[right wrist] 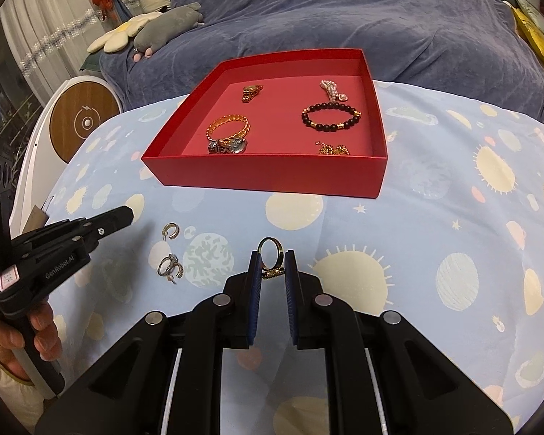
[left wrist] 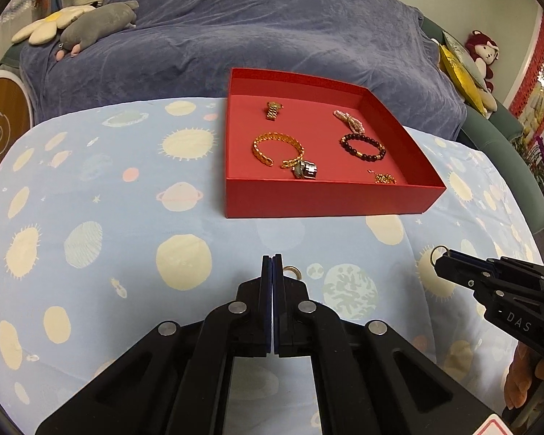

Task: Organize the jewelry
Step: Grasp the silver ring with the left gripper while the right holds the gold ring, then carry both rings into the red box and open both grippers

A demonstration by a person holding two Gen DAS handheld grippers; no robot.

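Observation:
A red tray (left wrist: 326,201) (right wrist: 272,175) sits on the space-print cloth and holds a gold bangle (left wrist: 277,148), a dark bead bracelet (left wrist: 362,146), a gold watch (left wrist: 273,110), pearls (left wrist: 350,120) and small gold pieces (left wrist: 384,178). My right gripper (right wrist: 273,266) is shut on a gold ring (right wrist: 270,253), held upright above the cloth; it also shows in the left wrist view (left wrist: 440,259). My left gripper (left wrist: 272,264) is shut and empty, with a small ring (left wrist: 293,271) on the cloth just beyond its tips. In the right wrist view the left gripper (right wrist: 125,215) hovers near two loose rings (right wrist: 170,231) (right wrist: 169,264).
A sofa under a blue-grey blanket (left wrist: 254,43) lies behind the table, with plush toys (left wrist: 98,25) at its left and a red plush (left wrist: 484,54) at its right. A round wooden device (right wrist: 85,121) stands left of the table. The cloth (left wrist: 108,235) drops off at the edges.

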